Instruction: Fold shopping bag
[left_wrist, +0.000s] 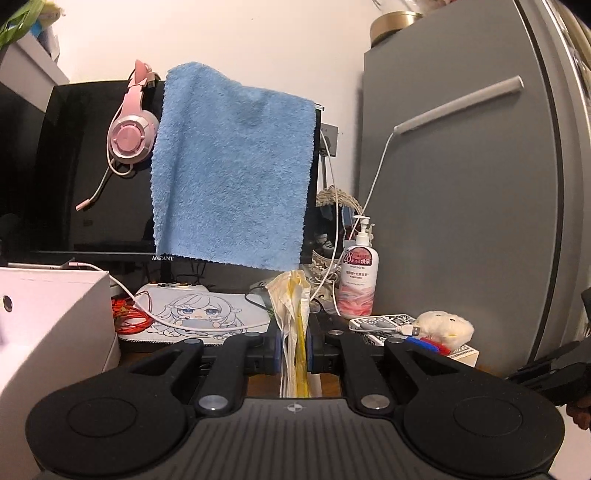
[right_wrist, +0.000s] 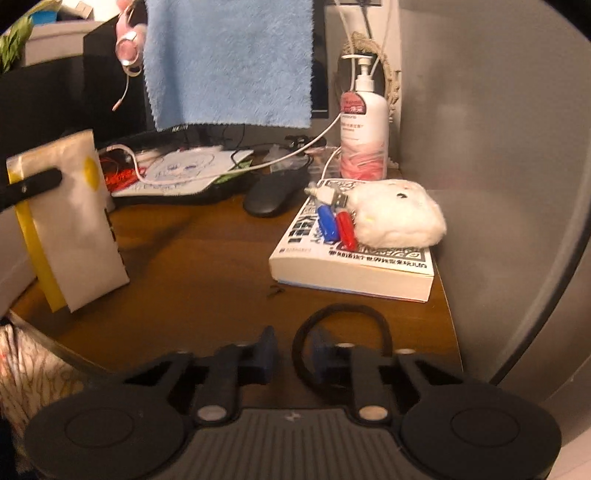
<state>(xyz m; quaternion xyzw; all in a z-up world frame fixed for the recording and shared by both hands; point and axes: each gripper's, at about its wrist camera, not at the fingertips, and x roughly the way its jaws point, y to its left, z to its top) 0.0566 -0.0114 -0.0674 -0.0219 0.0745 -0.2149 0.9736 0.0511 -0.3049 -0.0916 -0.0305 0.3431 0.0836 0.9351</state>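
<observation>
The left gripper (left_wrist: 294, 350) is clenched on the shopping bag (right_wrist: 74, 221), which is already pressed into a flat white and yellow packet held upright just above the desk (right_wrist: 207, 258); the right gripper (right_wrist: 291, 350) hangs released over the desk beside a black hair band (right_wrist: 341, 314). I judge a late fold or the setting down, which calls for keeping the layers together. The monitor (left_wrist: 92, 166) reads "ASCANT"; the pump bottle (left_wrist: 358, 277) shows "28".
</observation>
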